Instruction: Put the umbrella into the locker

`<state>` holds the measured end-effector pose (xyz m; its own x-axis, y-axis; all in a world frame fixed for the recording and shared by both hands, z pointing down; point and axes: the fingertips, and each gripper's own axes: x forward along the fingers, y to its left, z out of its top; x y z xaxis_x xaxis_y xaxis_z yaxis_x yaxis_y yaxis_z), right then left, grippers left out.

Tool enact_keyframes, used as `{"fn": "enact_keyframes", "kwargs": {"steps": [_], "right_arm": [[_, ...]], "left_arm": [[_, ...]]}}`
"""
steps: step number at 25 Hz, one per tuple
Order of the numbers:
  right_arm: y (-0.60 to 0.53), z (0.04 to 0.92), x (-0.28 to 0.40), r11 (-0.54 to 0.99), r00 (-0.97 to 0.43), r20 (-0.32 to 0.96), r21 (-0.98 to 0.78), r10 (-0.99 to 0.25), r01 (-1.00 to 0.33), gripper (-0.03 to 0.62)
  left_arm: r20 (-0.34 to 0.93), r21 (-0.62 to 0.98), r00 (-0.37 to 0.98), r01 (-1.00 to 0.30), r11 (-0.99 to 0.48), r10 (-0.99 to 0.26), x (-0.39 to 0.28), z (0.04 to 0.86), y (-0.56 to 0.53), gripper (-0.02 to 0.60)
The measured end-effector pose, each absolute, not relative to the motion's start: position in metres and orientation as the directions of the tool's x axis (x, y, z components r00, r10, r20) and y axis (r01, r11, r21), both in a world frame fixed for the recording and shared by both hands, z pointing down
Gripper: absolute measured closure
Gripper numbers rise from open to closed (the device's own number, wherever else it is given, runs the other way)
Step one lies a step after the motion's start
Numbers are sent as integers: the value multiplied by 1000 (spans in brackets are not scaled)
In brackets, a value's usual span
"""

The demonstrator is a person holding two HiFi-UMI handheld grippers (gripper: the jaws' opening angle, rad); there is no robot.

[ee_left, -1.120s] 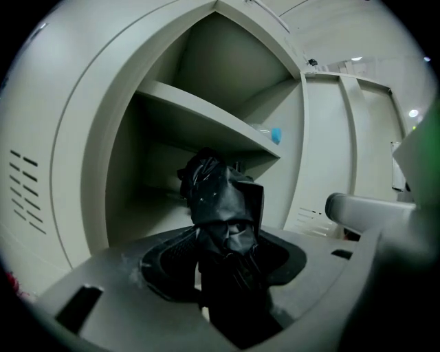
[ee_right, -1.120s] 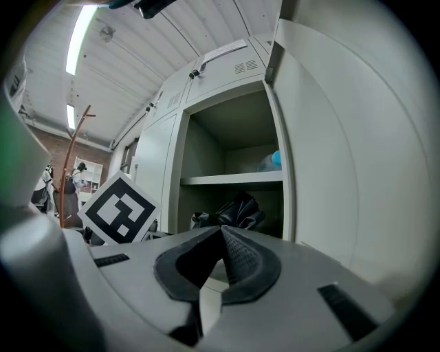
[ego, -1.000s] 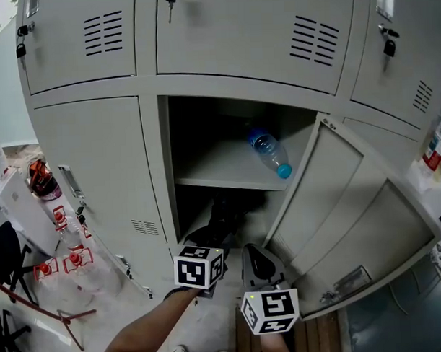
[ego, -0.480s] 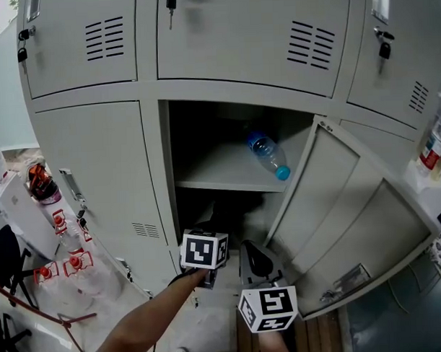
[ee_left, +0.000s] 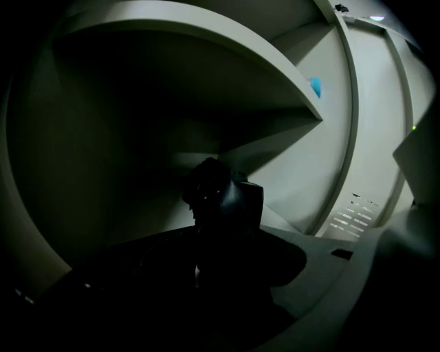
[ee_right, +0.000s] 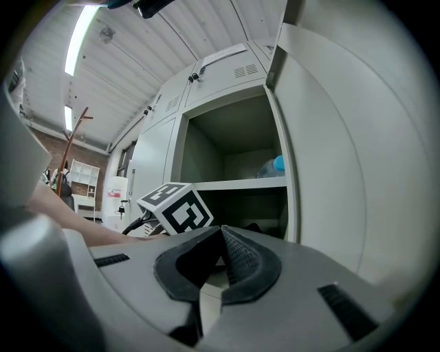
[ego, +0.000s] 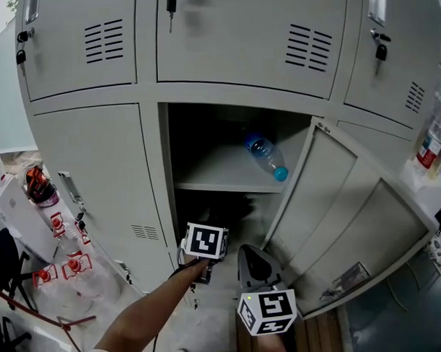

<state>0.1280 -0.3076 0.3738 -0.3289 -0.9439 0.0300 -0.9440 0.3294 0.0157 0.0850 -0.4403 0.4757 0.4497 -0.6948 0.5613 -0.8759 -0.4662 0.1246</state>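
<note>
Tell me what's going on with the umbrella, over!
Left gripper shut on umbrella, low inside the open locker. Right gripper shut, empty, outside. Bottle on shelf above, nothing blocking.

**Three Views, One Locker**

The head view looked steeply down at the locker from outside. The left gripper view sat close inside it, under the shelf. The right gripper view faced upward from low outside. All three shared the shelf and bottle.
</note>
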Motion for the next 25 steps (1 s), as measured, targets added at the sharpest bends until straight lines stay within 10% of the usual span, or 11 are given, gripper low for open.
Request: {"fn": "enact_keyframes", "kwargs": {"steps": [25], "right_arm": [[-303,385,127,319,-319,56,0,-946,-948,591]], "left_arm": [[563,32,481,-826,-563,-672,103,492,-438,264]]}}
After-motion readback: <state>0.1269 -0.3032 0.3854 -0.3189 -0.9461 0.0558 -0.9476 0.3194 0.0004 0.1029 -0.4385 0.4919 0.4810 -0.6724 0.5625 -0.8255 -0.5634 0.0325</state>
